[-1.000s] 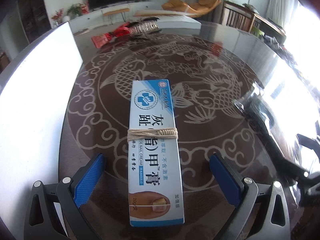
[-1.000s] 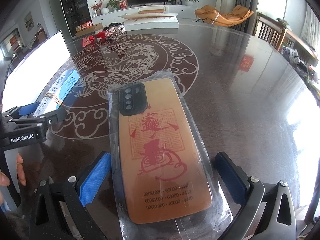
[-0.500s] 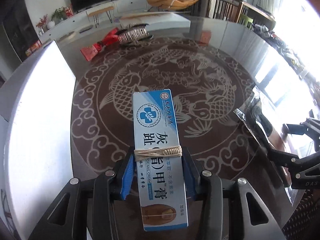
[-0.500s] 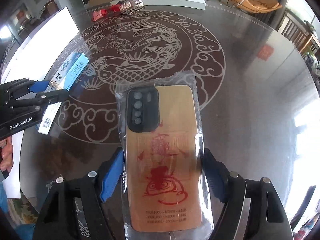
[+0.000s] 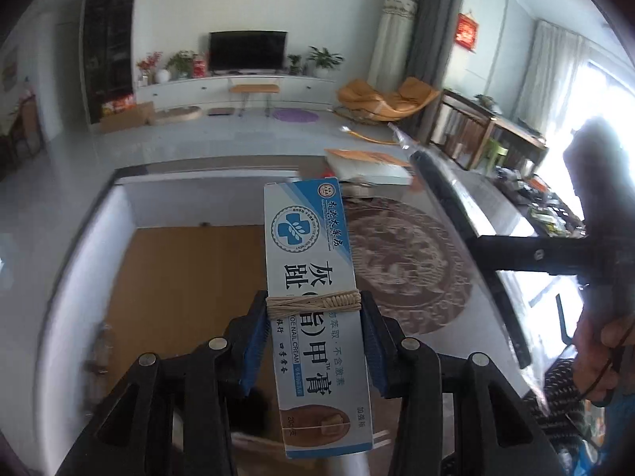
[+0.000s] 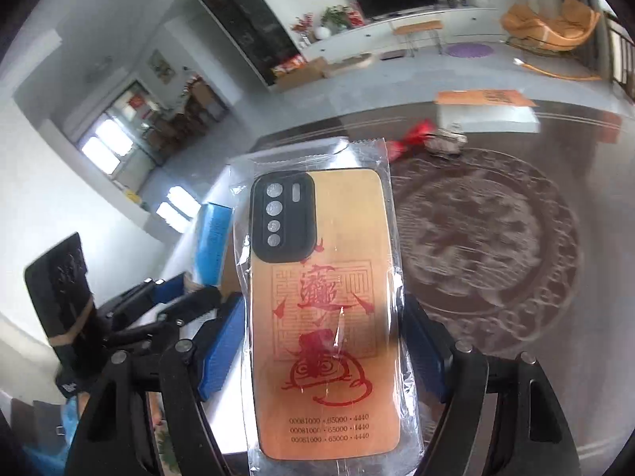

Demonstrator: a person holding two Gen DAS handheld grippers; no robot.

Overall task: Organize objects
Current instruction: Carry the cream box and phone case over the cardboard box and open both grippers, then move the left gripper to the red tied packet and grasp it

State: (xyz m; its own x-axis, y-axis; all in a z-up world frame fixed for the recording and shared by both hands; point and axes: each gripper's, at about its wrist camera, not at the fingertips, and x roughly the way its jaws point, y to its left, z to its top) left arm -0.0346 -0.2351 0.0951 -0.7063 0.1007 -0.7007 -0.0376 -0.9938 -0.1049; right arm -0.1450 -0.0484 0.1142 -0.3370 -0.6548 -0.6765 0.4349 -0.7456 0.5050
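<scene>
Blue pads of the left gripper (image 5: 313, 341) pinched one nail-cream box (image 5: 315, 313) aloft above an open white container (image 5: 166, 277); the right gripper (image 6: 317, 361) clamped one bagged phone case (image 6: 323, 313) over the table (image 6: 516, 261). I feared the slick plastic might slide from the pads, or both loads collide over the container.
</scene>
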